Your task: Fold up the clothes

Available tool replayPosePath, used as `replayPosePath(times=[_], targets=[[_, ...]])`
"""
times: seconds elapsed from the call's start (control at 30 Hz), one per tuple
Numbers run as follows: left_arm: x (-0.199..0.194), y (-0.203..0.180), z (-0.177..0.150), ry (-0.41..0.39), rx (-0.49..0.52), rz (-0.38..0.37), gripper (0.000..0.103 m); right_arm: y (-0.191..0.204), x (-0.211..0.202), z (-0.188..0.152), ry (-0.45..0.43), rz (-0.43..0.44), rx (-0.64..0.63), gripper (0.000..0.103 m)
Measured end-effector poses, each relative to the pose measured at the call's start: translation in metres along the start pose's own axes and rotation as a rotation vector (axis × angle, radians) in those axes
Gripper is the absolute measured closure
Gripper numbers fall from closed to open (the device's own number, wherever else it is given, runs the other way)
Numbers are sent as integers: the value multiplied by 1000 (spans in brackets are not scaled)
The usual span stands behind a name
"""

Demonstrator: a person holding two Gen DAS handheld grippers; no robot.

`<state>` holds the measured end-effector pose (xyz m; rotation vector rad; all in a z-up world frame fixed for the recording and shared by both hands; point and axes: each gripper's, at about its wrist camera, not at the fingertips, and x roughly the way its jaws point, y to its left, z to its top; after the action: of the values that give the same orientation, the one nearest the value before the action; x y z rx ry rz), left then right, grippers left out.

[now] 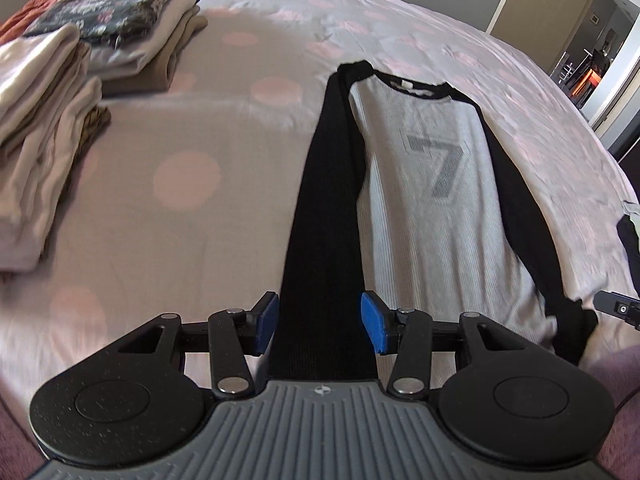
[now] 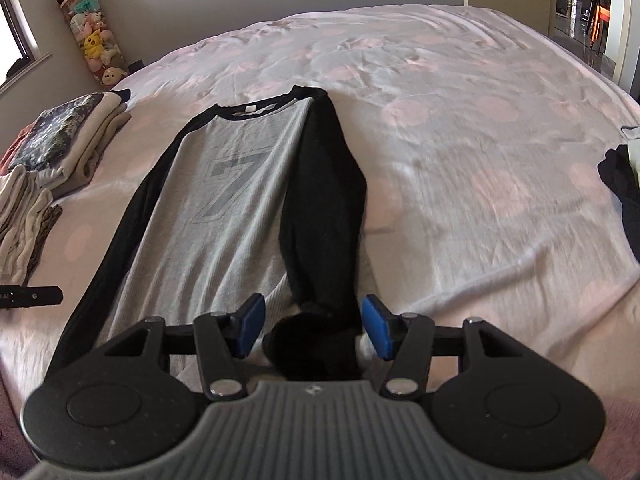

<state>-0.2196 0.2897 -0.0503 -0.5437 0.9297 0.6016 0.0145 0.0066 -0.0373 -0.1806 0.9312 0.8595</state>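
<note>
We are holding the left gripper [image 1: 319,326] low over the near end of the bed, and its blue pads [image 1: 267,322] are standing spread apart. The left black sleeve [image 1: 328,216] of the shirt is running between them, but the pads are not pressing on it; a gap is showing on each side of the cloth. In the right wrist view, the right gripper [image 2: 313,327] is also standing with its jaws spread. The bunched cuff of the right black sleeve [image 2: 320,208] is lying between its pads [image 2: 252,324], and we cannot see them pinching it.

The shirt [image 1: 424,200] is lying flat on the bed, with its hem toward us and its collar [image 1: 404,85] away from us. Its body is grey with a large printed 7 [image 1: 438,168], and both sleeves are lying straight along its sides. At the right edge of the left wrist view, a part of the other gripper is showing beside the shirt's hem.

Farther to the left, two stacks of folded clothes are sitting on the pink dotted bedsheet [image 1: 224,132]: a pale stack [image 1: 44,128] nearer to us, and behind it a stack with a dark flowered piece [image 1: 116,4] on top. To the right, a dark garment [image 2: 620,184] is lying near the bed's edge. In the far corner, a column of plush toys [image 2: 94,40] is standing against the wall, and an open door [image 1: 548,4] is showing beyond the bed.
</note>
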Motion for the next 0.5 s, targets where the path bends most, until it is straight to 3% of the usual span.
replayPosePath(times=[0.1, 0.3, 0.4, 0.47, 0.5], targets=[[-6, -3, -13, 6, 6, -2, 59, 7, 0, -13, 13, 21, 0, 47], [-21, -6, -22, -33, 6, -2, 59, 10, 22, -23, 46, 16, 9, 64], [-25, -6, -23, -50, -4, 0, 58, 12, 32, -23, 53, 9, 2, 75], [-25, -9, -23, -54, -1, -2, 58, 12, 35, -23, 56, 11, 4, 94], [-25, -10, -24, -56, 1, -4, 58, 11, 35, -24, 50, 11, 4, 95]])
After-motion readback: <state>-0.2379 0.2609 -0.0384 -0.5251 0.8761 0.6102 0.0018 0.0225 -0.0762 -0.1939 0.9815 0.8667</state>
